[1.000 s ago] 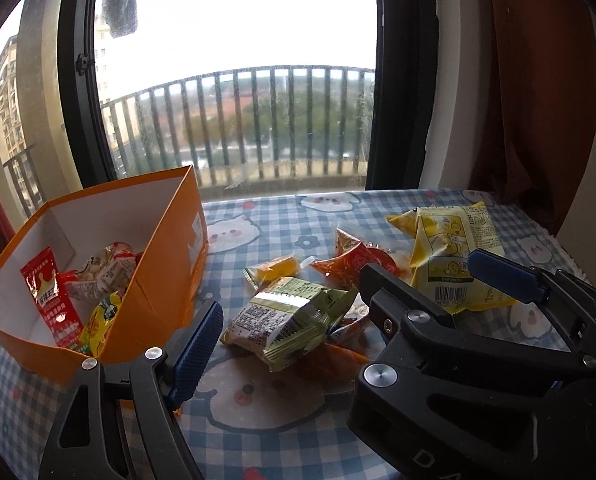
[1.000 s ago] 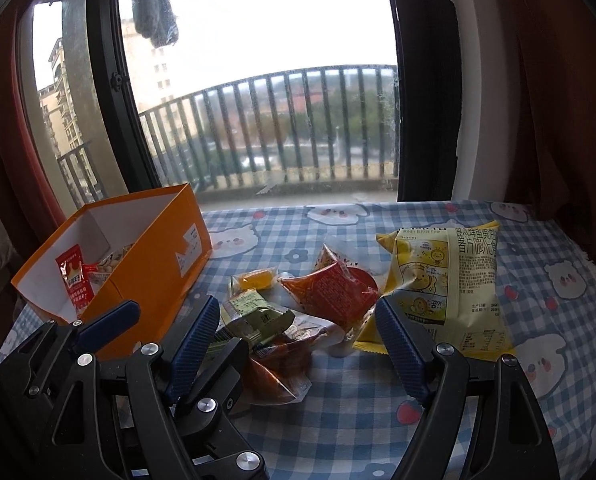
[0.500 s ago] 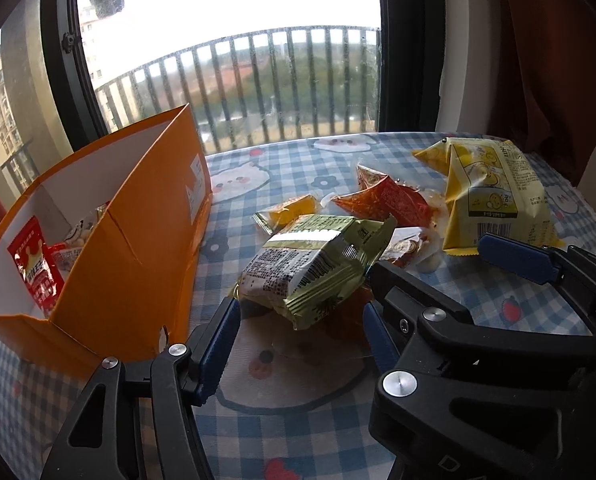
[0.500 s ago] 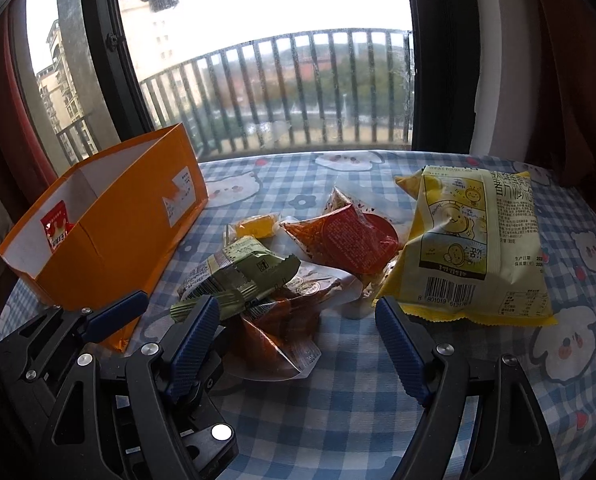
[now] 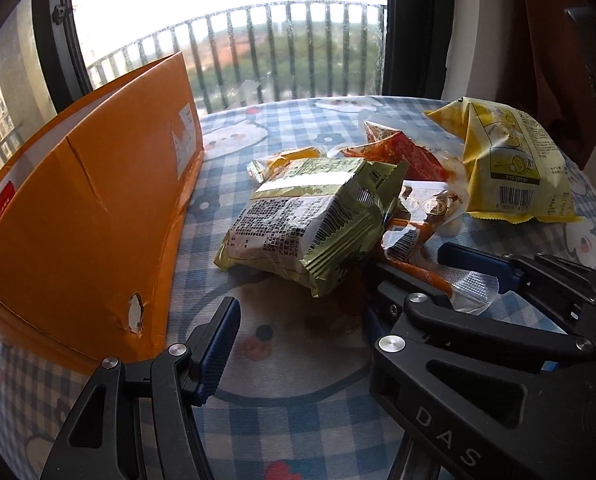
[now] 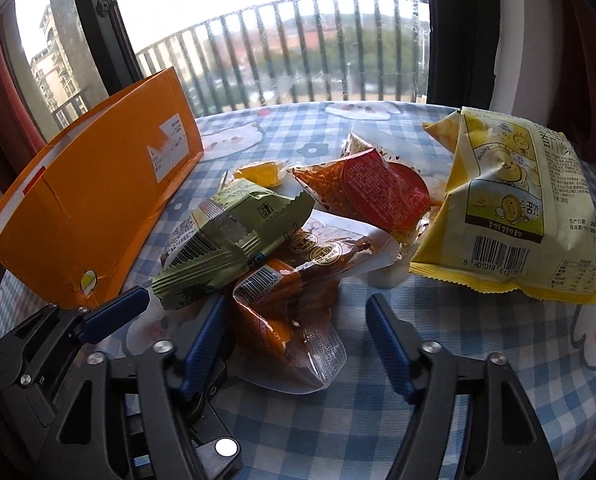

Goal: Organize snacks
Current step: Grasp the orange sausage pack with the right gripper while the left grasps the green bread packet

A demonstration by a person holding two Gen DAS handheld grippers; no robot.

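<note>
Standing at far left on the checked bench (image 6: 478,364) is the orange box (image 6: 98,204), upright, w/ a small hole near its lower front corner. Just right of it the left gripper (image 5: 298,324) is released, jaws wide, pointing at the green packet (image 5: 310,220), which lies tilted on top of the snack pile, not touching the box. Next along, the right gripper (image 6: 294,340) is also released; its blue fingers (image 6: 390,344) straddle the clear orange-brown packet (image 6: 290,312) w/o squeezing it. Behind that lie a small yellow sweet (image 6: 262,172) and a red packet (image 6: 374,196). Far right, the big yellow bag (image 6: 514,208) lies flat beside the pile, barcode facing up.
</note>
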